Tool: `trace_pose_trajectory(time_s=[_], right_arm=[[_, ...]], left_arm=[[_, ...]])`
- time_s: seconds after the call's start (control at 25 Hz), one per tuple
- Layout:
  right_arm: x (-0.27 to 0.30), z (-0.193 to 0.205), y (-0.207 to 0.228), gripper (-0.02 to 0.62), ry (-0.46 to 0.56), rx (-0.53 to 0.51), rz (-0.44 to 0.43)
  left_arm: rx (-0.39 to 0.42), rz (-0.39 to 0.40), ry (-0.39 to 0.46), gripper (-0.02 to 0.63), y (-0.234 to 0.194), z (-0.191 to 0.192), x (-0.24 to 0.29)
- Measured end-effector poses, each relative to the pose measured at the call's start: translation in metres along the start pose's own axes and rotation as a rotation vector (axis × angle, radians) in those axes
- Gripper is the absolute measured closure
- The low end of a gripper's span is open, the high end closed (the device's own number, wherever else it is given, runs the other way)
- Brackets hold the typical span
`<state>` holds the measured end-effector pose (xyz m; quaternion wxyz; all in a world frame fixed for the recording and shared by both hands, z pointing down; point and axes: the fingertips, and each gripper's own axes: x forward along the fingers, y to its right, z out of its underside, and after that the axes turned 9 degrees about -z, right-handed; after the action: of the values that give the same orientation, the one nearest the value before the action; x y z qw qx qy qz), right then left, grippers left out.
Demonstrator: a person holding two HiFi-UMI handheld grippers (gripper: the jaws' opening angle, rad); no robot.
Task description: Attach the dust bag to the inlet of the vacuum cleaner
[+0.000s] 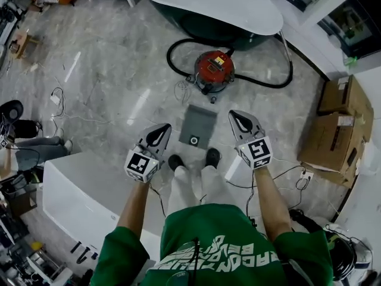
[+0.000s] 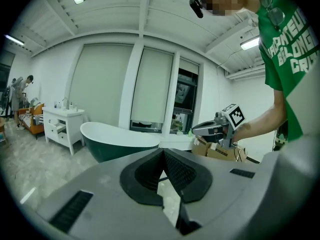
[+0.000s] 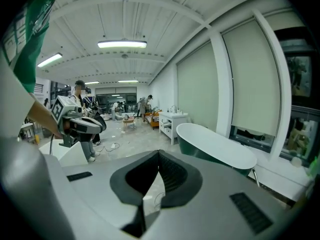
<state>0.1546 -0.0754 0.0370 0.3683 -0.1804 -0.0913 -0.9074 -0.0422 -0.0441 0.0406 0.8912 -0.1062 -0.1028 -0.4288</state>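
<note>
Grippers both hang in the air on the person's side of the vacuum [image 1: 215, 69]. The left gripper [image 1: 162, 131] is off to its left and the right gripper [image 1: 239, 119] off to its right. Each has its jaws closed tip to tip with nothing between them. The bag [image 1: 199, 123], flat and grey with a round collar at its near end, lies on the floor just short of the vacuum, between it and the person's shoes [image 1: 194, 159], and neither gripper touches it. A black hose [image 1: 266, 84] loops round the vacuum; its inlet is too small to pick out. By my reading nothing is done yet: picking up the bag, carrying it and fitting it all remain.
</note>
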Motion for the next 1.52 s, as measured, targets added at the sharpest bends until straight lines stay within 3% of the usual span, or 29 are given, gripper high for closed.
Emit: trace_pose_trajectory(time_s=[0.52, 0.92, 1.08, 1.36, 1.52], right_arm=[[0.056, 0.088, 0.039, 0.588, -0.084, 0.073, -0.020], [0.134, 0.188, 0.084, 0.588, -0.100, 0.095, -0.023], [0.169, 0.222, 0.095, 0.588, -0.072, 0.063, -0.009], [0.226, 0.296, 0.109, 0.588, -0.045, 0.018, -0.029], [0.255, 0.341, 0.119, 0.588, -0.009, -0.003, -0.054]], left_arm=[[-0.024, 0.073, -0.083, 0.603, -0.020, 0.076, 0.088], [-0.014, 0.141, -0.071, 0.603, -0.045, 0.169, 0.187], [0.008, 0.215, -0.049, 0.603, -0.044, 0.207, 0.216], [0.067, 0.250, -0.033, 0.603, -0.069, 0.293, 0.265], [0.055, 0.268, -0.020, 0.603, -0.080, 0.340, 0.294]])
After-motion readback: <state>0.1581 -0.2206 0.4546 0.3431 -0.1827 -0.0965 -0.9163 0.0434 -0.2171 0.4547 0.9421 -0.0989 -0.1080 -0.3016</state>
